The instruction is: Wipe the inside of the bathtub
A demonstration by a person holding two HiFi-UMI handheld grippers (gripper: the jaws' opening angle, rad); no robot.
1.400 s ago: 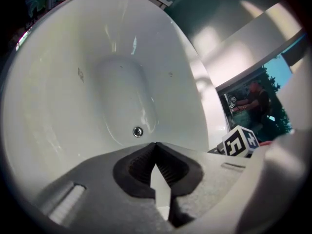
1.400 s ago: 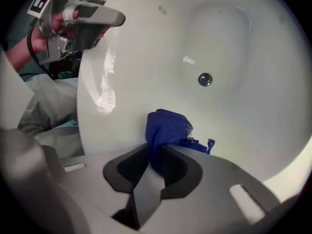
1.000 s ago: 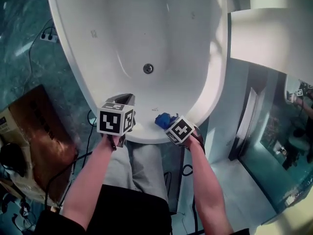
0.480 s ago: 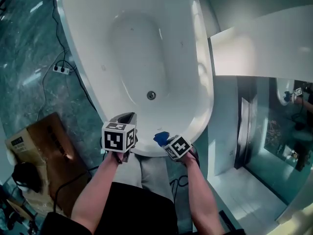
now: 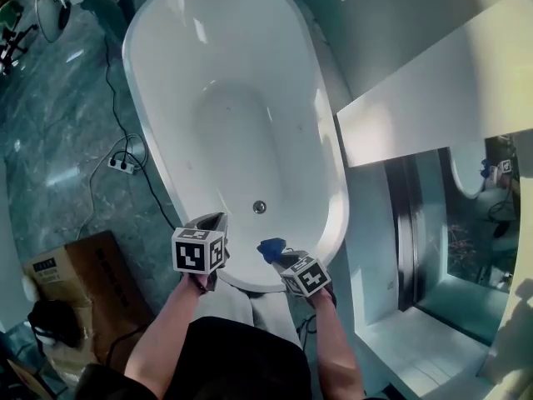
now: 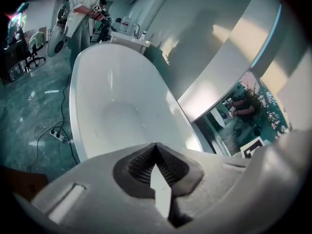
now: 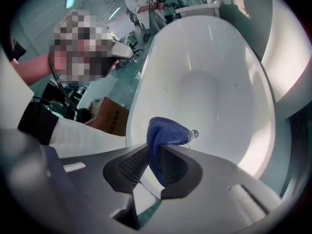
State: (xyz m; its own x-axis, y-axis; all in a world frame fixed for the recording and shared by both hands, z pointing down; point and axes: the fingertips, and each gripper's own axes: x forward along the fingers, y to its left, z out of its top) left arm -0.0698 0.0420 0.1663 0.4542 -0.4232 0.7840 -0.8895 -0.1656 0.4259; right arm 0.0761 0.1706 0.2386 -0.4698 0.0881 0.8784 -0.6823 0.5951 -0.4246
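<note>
Tub (image 5: 241,48) lies lengthwise below me, white and bare inside, w/ the drain (image 5: 260,207) near my end. Blue cloth (image 7: 163,135) is pinched in my right claw (image 7: 153,152), held over the near rim; I can't tell if it touches the enamel. Left claw (image 6: 156,147) is closed on nothing, just left of it, also over the near rim.

Wiping hasn't begun, I'd say. Only a small tuft sticks out past the tips, so I should tilt the right claw so cloth, not plastic, meets the wall. Squeeze must be firm, b/c drag could tug the cloth free. Best to start on the near wall and work twd the drain in overlapping strokes. Power strip (image 5: 122,165) on the floor at left: steer clear.
</note>
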